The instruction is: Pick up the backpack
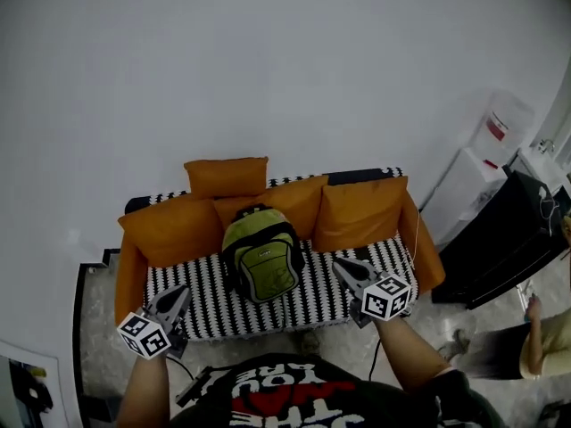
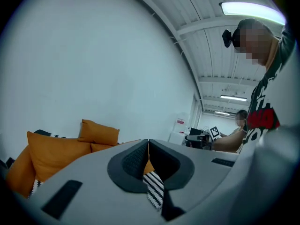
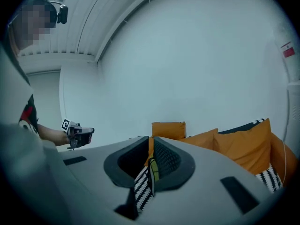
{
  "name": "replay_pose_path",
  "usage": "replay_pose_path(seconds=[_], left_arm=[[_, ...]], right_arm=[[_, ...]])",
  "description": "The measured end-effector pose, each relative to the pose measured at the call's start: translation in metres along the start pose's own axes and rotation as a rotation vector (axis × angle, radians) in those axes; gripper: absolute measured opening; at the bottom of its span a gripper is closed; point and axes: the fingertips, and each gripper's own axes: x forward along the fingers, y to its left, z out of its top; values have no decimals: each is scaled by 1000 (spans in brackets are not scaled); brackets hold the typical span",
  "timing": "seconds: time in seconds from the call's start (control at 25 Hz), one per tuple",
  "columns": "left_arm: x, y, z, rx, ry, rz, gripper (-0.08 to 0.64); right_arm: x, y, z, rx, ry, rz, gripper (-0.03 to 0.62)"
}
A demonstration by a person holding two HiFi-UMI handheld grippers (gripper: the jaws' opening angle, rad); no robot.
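A green and black backpack stands upright in the middle of a sofa with a black-and-white striped seat and orange cushions. In the head view my left gripper hovers over the seat's front left corner, well left of the pack. My right gripper hovers just right of the pack, not touching it. Both have their jaws shut together with nothing held. In the left gripper view the left gripper points over the cushions. In the right gripper view a sliver of the green backpack shows behind the right gripper.
An orange cushion sits on the sofa's back. A white water dispenser and a black cabinet stand right of the sofa. Another person sits at the far right. A cable lies on the floor.
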Motion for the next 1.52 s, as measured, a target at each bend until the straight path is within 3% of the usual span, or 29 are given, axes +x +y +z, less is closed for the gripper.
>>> replay_pose_path(seconds=[0.24,0.4,0.56,0.68,0.92,1.12,1.32,1.52], left_arm=[[79,18,16,-50,10,117,15],[113,32,16,-69,45,161,15],[138,55,-1,-73,90,146,15],[153,81,-19,-94,115,115,17],[183,141,-84,-114,209,27,23],[203,172,-147,-97,281,-76,232],[220,192,-222,-9,406,-136,411],[241,208,-274,80,475,-177,569]], right_arm=[[56,-89,23,-22,92,113,37],[92,-121,34,-38,118,158,89],[126,-136,29,-57,146,183,152],[149,-132,12,-80,195,226,250],[196,-128,-50,-183,344,282,336],[233,-145,-117,-260,481,306,384],[260,-171,-189,-322,635,352,448],[277,-186,-241,-372,714,398,520]])
